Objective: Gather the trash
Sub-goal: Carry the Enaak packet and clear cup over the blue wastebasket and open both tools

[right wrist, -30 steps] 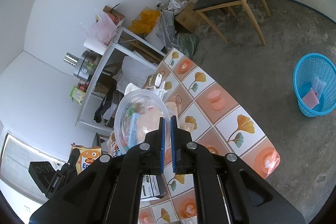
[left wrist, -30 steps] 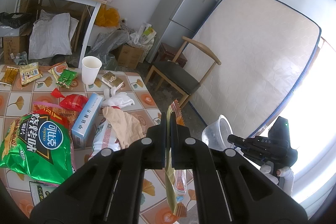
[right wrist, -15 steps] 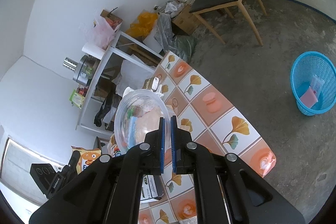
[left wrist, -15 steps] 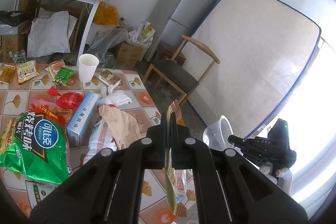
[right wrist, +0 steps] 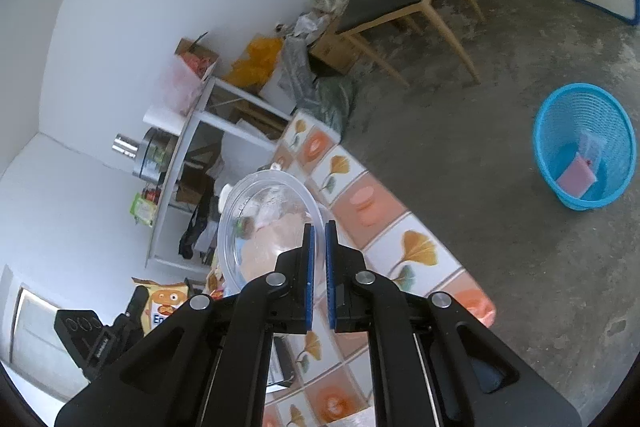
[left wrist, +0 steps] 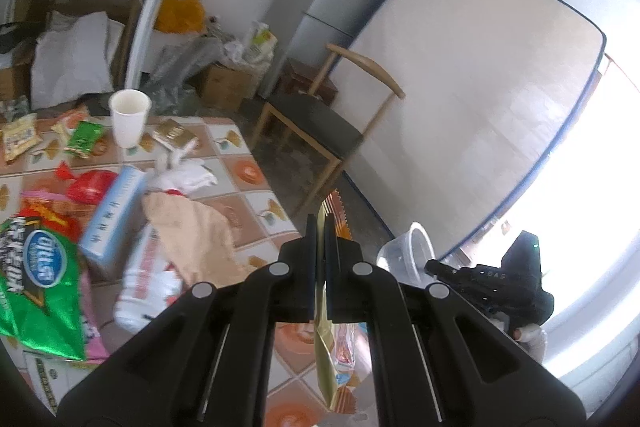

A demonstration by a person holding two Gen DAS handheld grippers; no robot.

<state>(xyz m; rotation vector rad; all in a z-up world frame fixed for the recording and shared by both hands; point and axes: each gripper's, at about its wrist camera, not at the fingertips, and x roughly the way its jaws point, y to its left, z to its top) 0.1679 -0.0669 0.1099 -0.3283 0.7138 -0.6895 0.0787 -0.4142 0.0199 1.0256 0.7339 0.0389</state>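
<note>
Trash covered the left of the table (left wrist: 236, 163): a green chip bag (left wrist: 38, 279), a blue box (left wrist: 112, 211), a paper cup (left wrist: 129, 117). The left gripper (left wrist: 320, 227) pinched a gold wrapper (left wrist: 326, 359) by its thin edge; it could slip out. The right gripper (right wrist: 318, 239) clamped the rim of a clear plastic bowl (right wrist: 268, 223), which might twist loose before reaching the blue basket (right wrist: 586, 147) on the floor, well apart.

Glossy foil wrapper (left wrist: 325, 359); clear smooth plastic bowl (right wrist: 272, 223); blue plastic mesh basket (right wrist: 554, 163); rough concrete floor (right wrist: 460, 155); matt wooden chair (left wrist: 360, 61).
</note>
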